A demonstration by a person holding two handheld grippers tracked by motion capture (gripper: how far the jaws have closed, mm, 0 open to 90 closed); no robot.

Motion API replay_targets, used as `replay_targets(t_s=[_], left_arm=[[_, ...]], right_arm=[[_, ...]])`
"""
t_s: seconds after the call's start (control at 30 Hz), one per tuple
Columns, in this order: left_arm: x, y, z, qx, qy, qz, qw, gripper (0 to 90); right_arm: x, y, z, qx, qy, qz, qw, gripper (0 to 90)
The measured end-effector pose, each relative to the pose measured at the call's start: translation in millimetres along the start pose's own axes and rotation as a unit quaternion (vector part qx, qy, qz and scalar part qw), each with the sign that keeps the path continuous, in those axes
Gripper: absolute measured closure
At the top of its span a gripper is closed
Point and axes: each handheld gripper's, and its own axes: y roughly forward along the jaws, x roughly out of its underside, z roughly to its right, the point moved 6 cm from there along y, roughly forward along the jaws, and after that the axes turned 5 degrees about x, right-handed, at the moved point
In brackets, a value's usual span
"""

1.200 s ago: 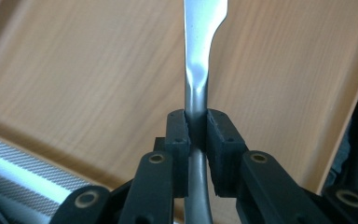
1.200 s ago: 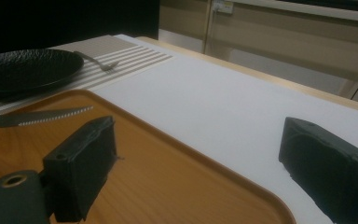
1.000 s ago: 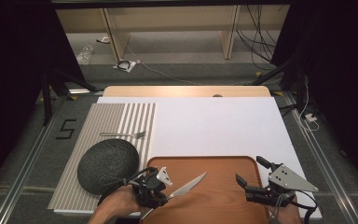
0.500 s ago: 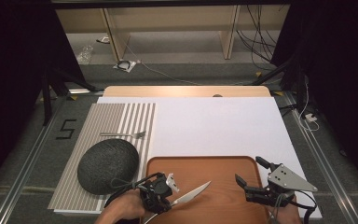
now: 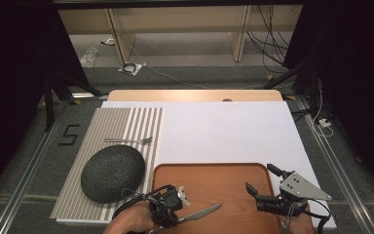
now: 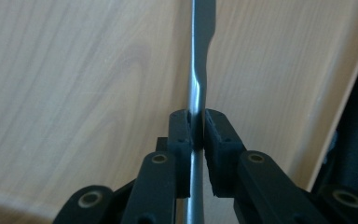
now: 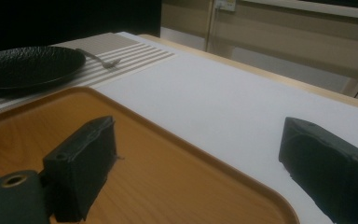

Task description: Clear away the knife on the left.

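Left gripper (image 5: 181, 195) at near left corner of wooden tray (image 5: 233, 170), jaws clamped on knife (image 5: 205, 211) handle; jaws just closing slightly, knife between pads. In left gripper view, knife (image 6: 199, 56) runs straight up from pads (image 6: 179, 133) over tray wood. Blade points right, low over tray. Right gripper (image 5: 262, 185) over tray's right side, jaws wide apart, nothing between. Dark plate (image 5: 113, 173) on striped placemat (image 5: 126, 122), left of tray; fork (image 5: 129, 141) just beyond plate.
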Motion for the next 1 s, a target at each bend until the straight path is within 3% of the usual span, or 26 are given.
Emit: replay_targets(t_s=[0.2, 0.37, 0.43, 0.6, 0.8, 1.0], left_arm=[[0.3, -3.6, -1.7, -0.006, -0.002, 0.008, 0.9999, 83.1], [0.4, -2.6, -1.8, -0.008, 0.001, 0.007, 0.9999, 75.7], [-1.4, -4.0, -1.6, -0.01, 0.001, 0.017, 0.9998, 69.6], [-8.1, -11.3, 3.0, -0.019, 0.019, 0.05, 0.9984, 65.7], [-15.7, -13.7, 8.0, -0.033, 0.045, 0.084, 0.9949, 72.7], [-18.2, -5.6, 12.2, -0.036, 0.058, 0.086, 0.994, 85.1]], right_arm=[[0.1, 0.4, -0.7, -0.002, -0.001, -0.001, 1.0, 12.0], [0.5, 0.7, -0.7, -0.003, -0.003, -0.003, 1.0, 12.1], [0.6, 0.5, -0.7, -0.003, -0.004, -0.003, 1.0, 12.1], [0.5, 0.4, -0.8, -0.003, -0.005, -0.003, 1.0, 12.1], [0.4, 0.6, -1.1, -0.003, -0.005, -0.002, 1.0, 12.1], [0.6, 0.6, -1.4, -0.004, -0.006, -0.002, 1.0, 12.1]])
